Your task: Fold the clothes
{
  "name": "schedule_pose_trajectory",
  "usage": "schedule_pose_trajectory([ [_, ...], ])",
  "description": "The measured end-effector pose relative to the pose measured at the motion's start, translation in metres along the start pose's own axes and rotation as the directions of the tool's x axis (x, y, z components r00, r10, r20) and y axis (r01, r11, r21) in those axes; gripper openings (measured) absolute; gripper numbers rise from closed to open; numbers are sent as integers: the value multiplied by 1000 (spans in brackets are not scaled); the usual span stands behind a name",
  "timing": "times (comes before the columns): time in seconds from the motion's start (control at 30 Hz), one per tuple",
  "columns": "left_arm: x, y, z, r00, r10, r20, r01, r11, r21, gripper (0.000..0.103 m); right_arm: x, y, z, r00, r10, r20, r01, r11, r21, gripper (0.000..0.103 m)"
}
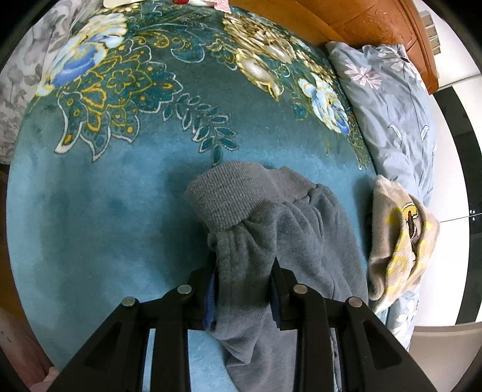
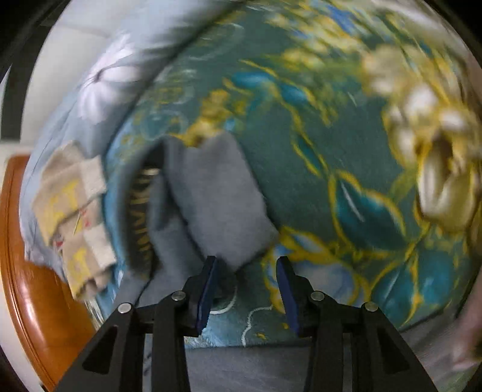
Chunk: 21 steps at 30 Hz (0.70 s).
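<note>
A grey fleece garment with a ribbed cuff lies bunched on the teal flowered blanket. My left gripper is shut on a thick fold of it just below the cuff, and the cloth hangs down between the fingers. In the blurred right wrist view the same grey garment lies folded just ahead of my right gripper. That gripper is open, its blue pads apart. The garment's near corner reaches the gap beside the left pad, but nothing is pinched.
A folded beige garment with yellow print lies beside the grey one at the blanket's edge. A pale blue flowered quilt runs along that side. The orange wooden bed frame borders it.
</note>
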<state>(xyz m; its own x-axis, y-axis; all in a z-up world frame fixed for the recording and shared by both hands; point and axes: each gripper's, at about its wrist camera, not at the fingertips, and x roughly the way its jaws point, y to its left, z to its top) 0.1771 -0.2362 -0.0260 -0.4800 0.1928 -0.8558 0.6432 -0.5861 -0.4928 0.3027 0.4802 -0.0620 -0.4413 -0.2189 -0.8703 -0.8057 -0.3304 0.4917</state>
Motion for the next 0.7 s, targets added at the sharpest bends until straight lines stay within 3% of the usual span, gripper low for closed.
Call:
schedule_pose_trajectory([
  [0.2,0,2,0,1000,-5,-9,5,1000,-13,30,-8,-12,11,992,53,113,-67,990,126,44],
  [0.27,0,2,0,1000,-4,-11,4,1000,-12,30,-4,-14,11,992,34,120,-54,985,162,41],
  [0.4,0,4,0,1000,-9,-15,8,1000,-24,30,3,-9,16,992,45,119,-68,978,198,11],
  [0.5,0,5,1,1000,-12,-16,11,999,-31,30,-12,17,19,992,47,118,-57,995,82,10],
  [0.6,1,8,2,1000,-18,-18,17,999,-44,30,-77,51,9,963,91,253,-40,979,-201,10],
  [0.63,1,9,2,1000,-23,-21,22,998,-52,30,-98,43,9,949,96,299,-34,978,-208,10],
  [0.7,3,10,2,999,-31,-27,29,997,-65,30,-121,5,19,931,-17,366,57,993,-98,10],
])
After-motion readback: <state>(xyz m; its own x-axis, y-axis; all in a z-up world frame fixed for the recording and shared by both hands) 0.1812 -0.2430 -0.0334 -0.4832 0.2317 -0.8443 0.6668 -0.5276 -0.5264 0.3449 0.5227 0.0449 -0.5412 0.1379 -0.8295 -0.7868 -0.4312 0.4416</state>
